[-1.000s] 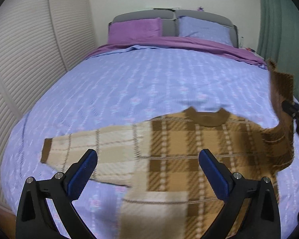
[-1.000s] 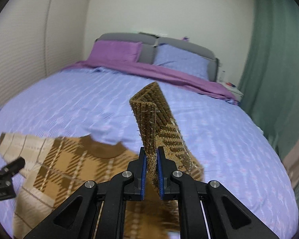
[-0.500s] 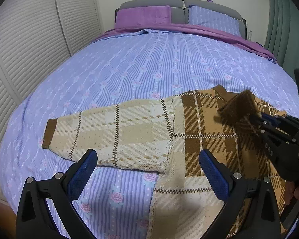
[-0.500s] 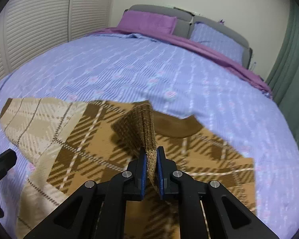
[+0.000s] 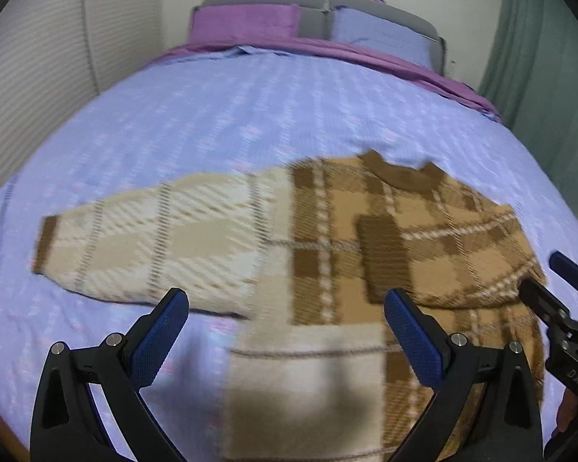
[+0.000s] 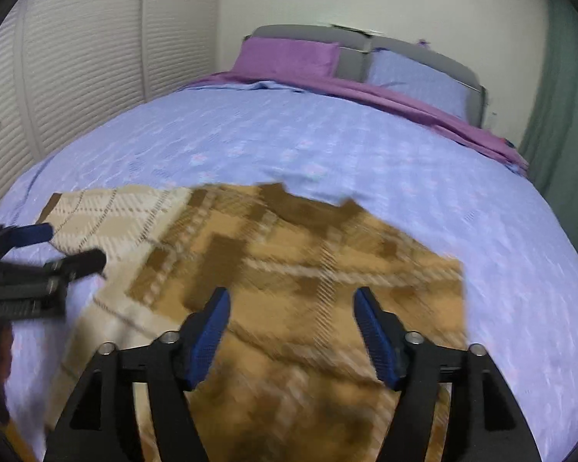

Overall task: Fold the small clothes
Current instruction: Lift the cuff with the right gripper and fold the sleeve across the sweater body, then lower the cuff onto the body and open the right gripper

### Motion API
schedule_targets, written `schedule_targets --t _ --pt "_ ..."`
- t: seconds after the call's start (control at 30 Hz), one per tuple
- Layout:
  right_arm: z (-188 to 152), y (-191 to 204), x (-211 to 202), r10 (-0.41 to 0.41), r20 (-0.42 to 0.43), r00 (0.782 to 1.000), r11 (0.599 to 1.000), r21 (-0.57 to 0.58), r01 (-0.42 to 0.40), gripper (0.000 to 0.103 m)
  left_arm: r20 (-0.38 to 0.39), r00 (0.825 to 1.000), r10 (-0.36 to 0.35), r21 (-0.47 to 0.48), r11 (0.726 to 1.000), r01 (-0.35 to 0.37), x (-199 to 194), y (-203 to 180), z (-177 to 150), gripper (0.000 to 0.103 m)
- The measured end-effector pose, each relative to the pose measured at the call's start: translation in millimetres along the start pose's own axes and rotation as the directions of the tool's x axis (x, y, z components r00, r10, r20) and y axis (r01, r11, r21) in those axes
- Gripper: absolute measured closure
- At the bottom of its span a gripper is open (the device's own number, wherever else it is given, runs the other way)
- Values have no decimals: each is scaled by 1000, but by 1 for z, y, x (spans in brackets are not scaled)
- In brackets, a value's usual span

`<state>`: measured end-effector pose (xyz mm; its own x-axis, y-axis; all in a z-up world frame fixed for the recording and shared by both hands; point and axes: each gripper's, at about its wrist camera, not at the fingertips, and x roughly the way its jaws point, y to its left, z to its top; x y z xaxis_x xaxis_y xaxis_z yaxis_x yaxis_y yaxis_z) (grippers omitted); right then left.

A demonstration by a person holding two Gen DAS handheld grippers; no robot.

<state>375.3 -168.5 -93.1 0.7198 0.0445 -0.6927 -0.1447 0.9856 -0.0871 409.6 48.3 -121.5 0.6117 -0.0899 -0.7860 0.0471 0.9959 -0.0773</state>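
**Left wrist view: sweater flat on the bed, both grippers empty**

Left wrist view shows you the sweater point(image 5: 339, 254) lying flat on the bed point(image 5: 212, 123), collar toward the headboard. Its pale sleeve point(image 5: 162, 238) stretches out to the left, with the brown cuff at the far end. The other sleeve is folded across the brown plaid body, its dark cuff point(image 5: 383, 258) lying on the chest. Your left gripper point(image 5: 285, 331) hangs over the near part of the sweater, one finger over the bedspread just below the pale sleeve, the other over the plaid body near the folded cuff. From the right wrist view, your right gripper point(image 6: 291, 331) sits above the brown body of the sweater point(image 6: 289, 269), with the garment filling the space under and beyond its fingers.

The bedspread is lilac with a small floral stripe. At the head lie a purple pillow point(image 5: 246, 25) and a lilac pillow point(image 5: 377, 32) against a grey headboard point(image 5: 316, 2). Slatted white doors point(image 6: 77, 61) run along the left, and a green curtain point(image 5: 543, 54) hangs on the right.

Your left gripper's jaws stand wide apart with nothing between them. Your right gripper's jaws have just been opening; they now stand apart and nothing is between the pads. Both views are blurred.
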Motion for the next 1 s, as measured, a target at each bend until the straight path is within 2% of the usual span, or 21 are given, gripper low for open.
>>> schedule_targets --t 0.1,0.17,0.23,0.3,0.33,0.47,0.57,0.77,0.87,0.93,0.97,1.0 --pt "-27 -33 -5 -86 -37 996 996 4 86 31 -52 995 -86 -4 996 86 17 -19 -10 5" --pt "-41 -51 -2 -136 -61 989 990 28 138 31 -100 984 -150 -28 989 148 31 -34 -16 12" --pt "-53 -67 4 -142 -87 986 988 54 147 31 -124 974 -191 -65 981 184 43 -45 -22 20" --pt "-61 -76 11 -135 -102 985 987 67 143 31 -135 964 -231 -116 970 216 55 -53 -26 35" --pt "-62 -79 14 -141 -103 985 987 66 148 31 -133 961 -243 -150 963 222 59 -54 -27 38" --pt "-68 -82 24 -155 -87 984 986 51 160 31 -71 961 -268 -306 923 235 69 -48 -27 42" --pt "-72 -85 30 -156 -80 985 985 61 161 31 -41 958 -283 -376 893 247 75 -44 -24 42" --pt "-77 -99 39 -147 -82 986 982 105 155 32 24 972 -232 -399 889 222 82 -55 -20 46" --pt "-76 -106 41 -137 -79 987 980 133 146 32 34 980 -198 -404 894 195 84 -56 -18 65" --pt "-75 -110 42 -123 -78 989 978 159 134 32 39 978 -205 -422 884 203 84 -50 -18 78" --pt "-74 -112 44 -119 -84 989 976 174 132 33 42 975 -219 -423 880 216 84 -47 -15 87" --pt "-73 -114 46 -117 -89 989 974 185 132 35 45 970 -237 -418 878 234 84 -46 -13 91"
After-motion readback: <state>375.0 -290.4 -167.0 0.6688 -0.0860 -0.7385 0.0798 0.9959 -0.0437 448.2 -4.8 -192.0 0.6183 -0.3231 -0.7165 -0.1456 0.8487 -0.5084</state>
